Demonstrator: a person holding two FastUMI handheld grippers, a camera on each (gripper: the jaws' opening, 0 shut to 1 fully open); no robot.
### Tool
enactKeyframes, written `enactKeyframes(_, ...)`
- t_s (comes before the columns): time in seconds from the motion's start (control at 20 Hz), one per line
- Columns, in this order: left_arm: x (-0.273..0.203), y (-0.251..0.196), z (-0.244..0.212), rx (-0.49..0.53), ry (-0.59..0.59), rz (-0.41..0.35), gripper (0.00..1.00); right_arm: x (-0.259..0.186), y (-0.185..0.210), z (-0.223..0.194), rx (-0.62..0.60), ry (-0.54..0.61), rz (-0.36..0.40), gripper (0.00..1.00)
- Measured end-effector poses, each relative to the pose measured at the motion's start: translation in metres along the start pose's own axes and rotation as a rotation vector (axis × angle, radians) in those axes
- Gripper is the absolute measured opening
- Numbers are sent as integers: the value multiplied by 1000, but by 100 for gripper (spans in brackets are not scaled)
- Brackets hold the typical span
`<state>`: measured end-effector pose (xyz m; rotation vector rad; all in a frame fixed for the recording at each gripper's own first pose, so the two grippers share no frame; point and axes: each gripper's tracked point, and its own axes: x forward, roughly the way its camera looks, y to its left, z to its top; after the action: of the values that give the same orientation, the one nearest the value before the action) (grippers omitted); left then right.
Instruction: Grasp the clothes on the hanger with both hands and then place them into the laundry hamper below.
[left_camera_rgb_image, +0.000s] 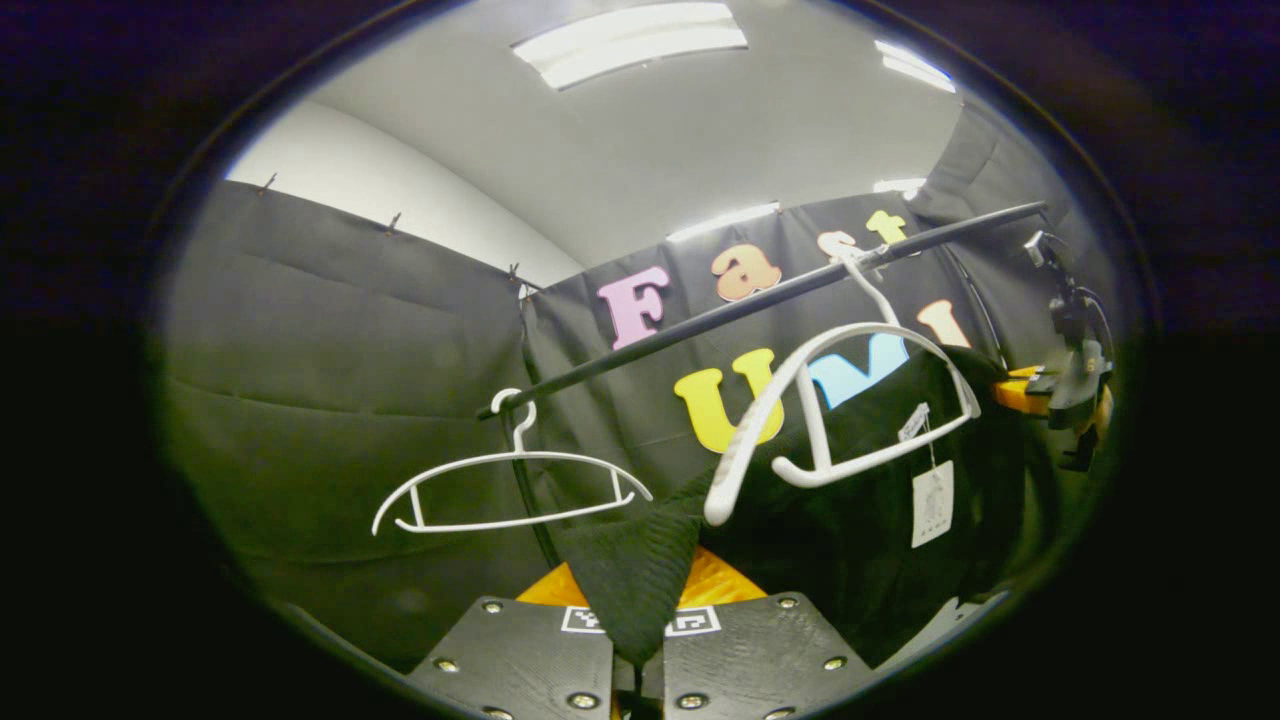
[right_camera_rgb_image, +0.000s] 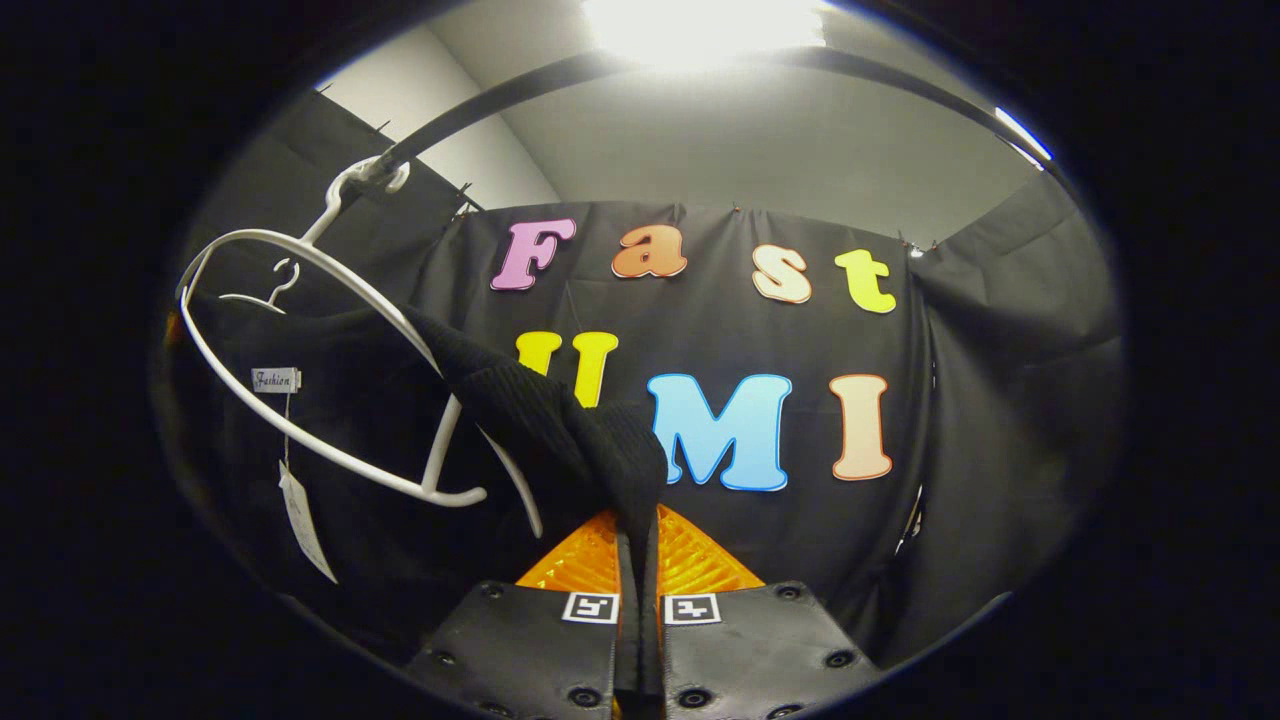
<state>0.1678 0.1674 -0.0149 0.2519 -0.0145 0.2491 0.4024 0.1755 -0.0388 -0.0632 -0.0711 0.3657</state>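
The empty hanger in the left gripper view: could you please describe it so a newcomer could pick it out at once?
Follow the dark rail down to its lower left end. There a thin white hanger hangs by its hook, bare and level. Its neighbour, a thicker white hanger higher up the rail, is tilted and has a black knit garment with a paper tag.

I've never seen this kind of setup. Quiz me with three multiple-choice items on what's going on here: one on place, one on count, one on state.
1. Where do the hangers hang?
A. on a rail
B. on a door
C. on a shelf
2. How many white hangers are there?
A. one
B. two
C. four
3. What state is the left hand-held gripper in?
A. wide open
B. shut on the black garment
C. holding a hanger

Answers: 1 A, both hooks sit over the dark rail. 2 B, one bare, one by the garment. 3 B, cloth is pinched between its fingers.
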Motion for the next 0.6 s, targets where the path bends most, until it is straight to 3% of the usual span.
enactKeyframes(0.45, -32, -20, -42, -25, 79, -45, 3, -16, -14, -20, -19, 44, -1, 2)
enactKeyframes(0.6, -29, -30, -40, -22, 81, -52, 3, -19, -27, -10, 34, 35, -26, 2)
